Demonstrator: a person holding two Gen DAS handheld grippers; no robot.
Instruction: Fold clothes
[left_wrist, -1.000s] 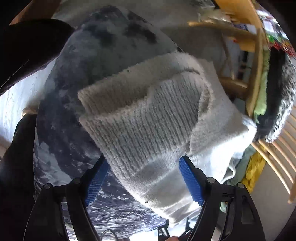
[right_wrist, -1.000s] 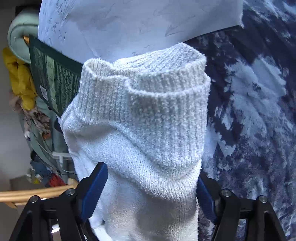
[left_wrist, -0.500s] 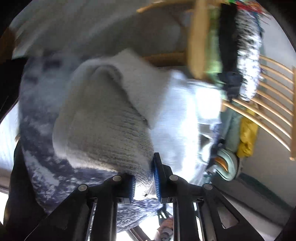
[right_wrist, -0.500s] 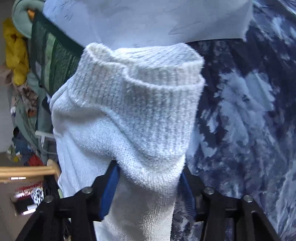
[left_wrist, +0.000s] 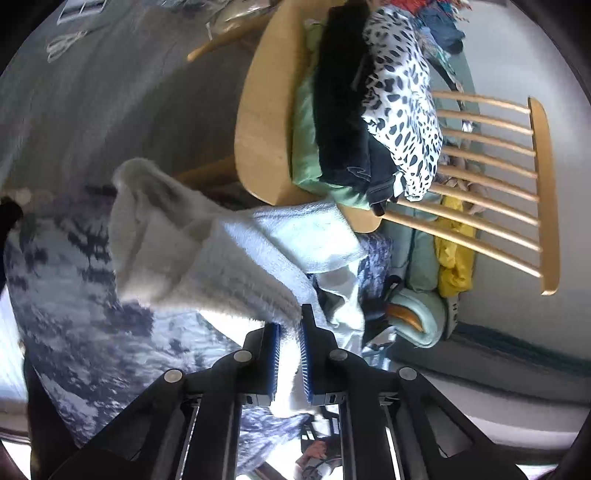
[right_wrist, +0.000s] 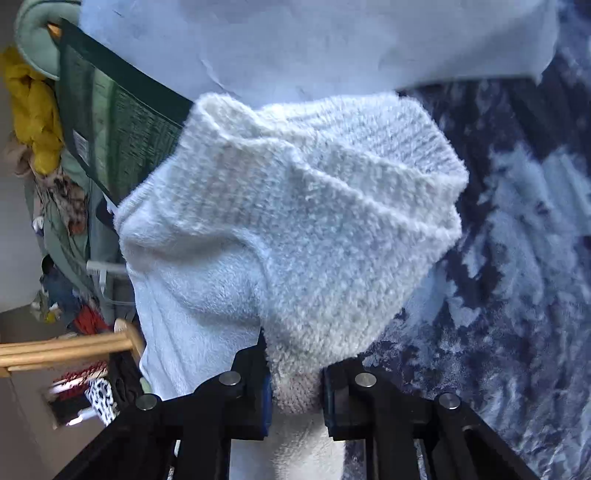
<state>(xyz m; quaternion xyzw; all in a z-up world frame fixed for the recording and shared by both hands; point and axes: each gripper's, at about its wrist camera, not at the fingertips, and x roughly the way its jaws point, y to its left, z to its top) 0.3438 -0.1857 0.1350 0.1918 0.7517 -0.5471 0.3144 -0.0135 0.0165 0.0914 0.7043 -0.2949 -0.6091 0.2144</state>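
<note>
White fluffy knit garment (left_wrist: 207, 251), ribbed cuff w/ terry-like body, looks like a thick sock. Left wrist view: lifted and stretched from approx 10 o'clock down to 6 o'clock, one edge pinched at bottom centre, open cuff end at upper left, folded lobe toward 3 o'clock. Hangs over the blue-white mottled fabric (left_wrist: 92, 332), which fills 7–9 o'clock. Right wrist view: same garment (right_wrist: 295, 229) fills centre, bunched, ribbed cuff folded over at 12–2 o'clock, smoother terry part at 8 o'clock, lower end gathered narrow at 6 o'clock. Mottled fabric (right_wrist: 517, 277) lies at 3–5 o'clock, beneath it.
</note>
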